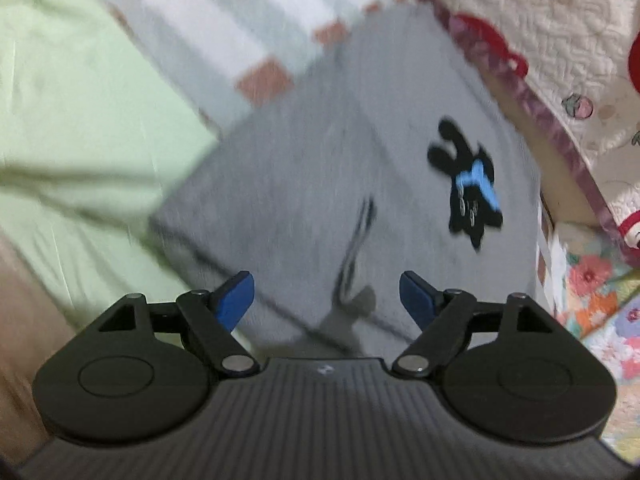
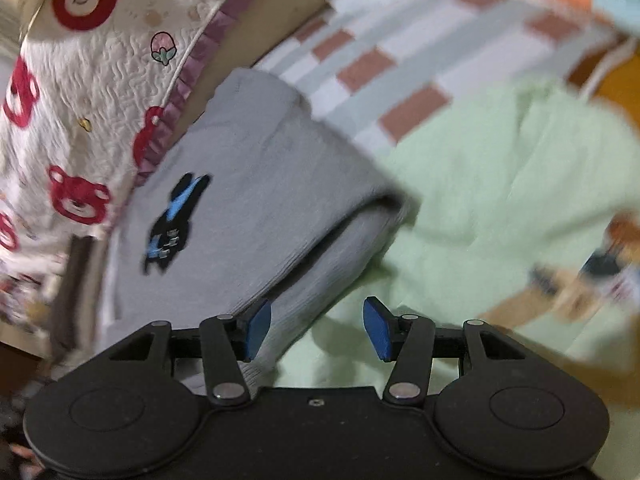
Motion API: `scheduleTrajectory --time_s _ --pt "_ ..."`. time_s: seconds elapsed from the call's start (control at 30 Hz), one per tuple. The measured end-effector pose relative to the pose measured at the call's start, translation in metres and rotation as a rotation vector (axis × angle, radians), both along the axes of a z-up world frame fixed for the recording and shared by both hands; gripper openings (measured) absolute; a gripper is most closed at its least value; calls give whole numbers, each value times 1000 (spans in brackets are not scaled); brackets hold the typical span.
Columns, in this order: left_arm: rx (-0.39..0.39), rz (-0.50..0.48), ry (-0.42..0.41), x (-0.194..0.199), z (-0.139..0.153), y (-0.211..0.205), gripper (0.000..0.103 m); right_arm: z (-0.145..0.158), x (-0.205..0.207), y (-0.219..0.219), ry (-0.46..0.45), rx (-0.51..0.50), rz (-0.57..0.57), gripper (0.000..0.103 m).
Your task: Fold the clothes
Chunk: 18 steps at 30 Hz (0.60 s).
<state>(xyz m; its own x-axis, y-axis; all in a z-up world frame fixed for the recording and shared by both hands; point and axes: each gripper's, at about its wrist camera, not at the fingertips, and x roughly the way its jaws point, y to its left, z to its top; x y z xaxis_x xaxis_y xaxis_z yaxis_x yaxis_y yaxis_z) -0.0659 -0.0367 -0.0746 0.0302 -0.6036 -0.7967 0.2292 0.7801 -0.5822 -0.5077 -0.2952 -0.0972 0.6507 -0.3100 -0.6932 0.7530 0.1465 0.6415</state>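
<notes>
Two tongs stand open and empty. The left tongs [image 1: 327, 300] hover with blue pads spread wide above the grey garment [image 1: 320, 184], nothing between them but air and the cloth below; a thin dark drawstring [image 1: 356, 248] trails across the fabric just ahead. The right tongs [image 2: 317, 328] are parted a little less, and the near corner of the same grey garment [image 2: 256, 200] lies between the pads, though neither pad appears to press on it, so I judge it released rather than gripped. Outward from there, the grey piece lies as a compact rectangle with a doubled edge showing along its near side and a black rabbit patch [image 2: 172, 224] facing up, which reads as a fold already made. It rests on the bed's striped cover [image 2: 400, 52], close against a quilted bear-print bumper [image 2: 80, 128]. Beside it, touching or overlapping one corner, sprawls a pale green garment [image 2: 500, 184], wrinkled and spread loose, with a printed figure near its far edge. By my reckoning the grey item is finished or nearly so, and the green one is still to be folded.
</notes>
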Motion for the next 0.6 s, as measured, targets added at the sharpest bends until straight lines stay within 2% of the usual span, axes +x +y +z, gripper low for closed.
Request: scheduleTrajectory --time_s 0.1,0.2,0.27,0.37,0.43,0.53,0.6 --pt "-69 14 72 -16 -4 7 85 -12 11 1 27 20 42 57" --pt "-32 32 110 -29 -11 4 85 -17 17 0 27 8 75 60" --pt "0 27 74 -33 -8 1 85 -18 16 -2 4 25 77 60" --pt "9 48 55 -27 -6 1 85 -17 11 -2 -53 56 88 60" --pt "73 55 2 -21 -8 -2 86 -15 4 -3 -96 57 76 61" --pt "151 31 -32 -21 -15 -16 86 -24 0 -9 -177 105 39 69" --pt "190 -3 -44 -24 -19 -25 86 -32 3 -11 -181 141 24 70"
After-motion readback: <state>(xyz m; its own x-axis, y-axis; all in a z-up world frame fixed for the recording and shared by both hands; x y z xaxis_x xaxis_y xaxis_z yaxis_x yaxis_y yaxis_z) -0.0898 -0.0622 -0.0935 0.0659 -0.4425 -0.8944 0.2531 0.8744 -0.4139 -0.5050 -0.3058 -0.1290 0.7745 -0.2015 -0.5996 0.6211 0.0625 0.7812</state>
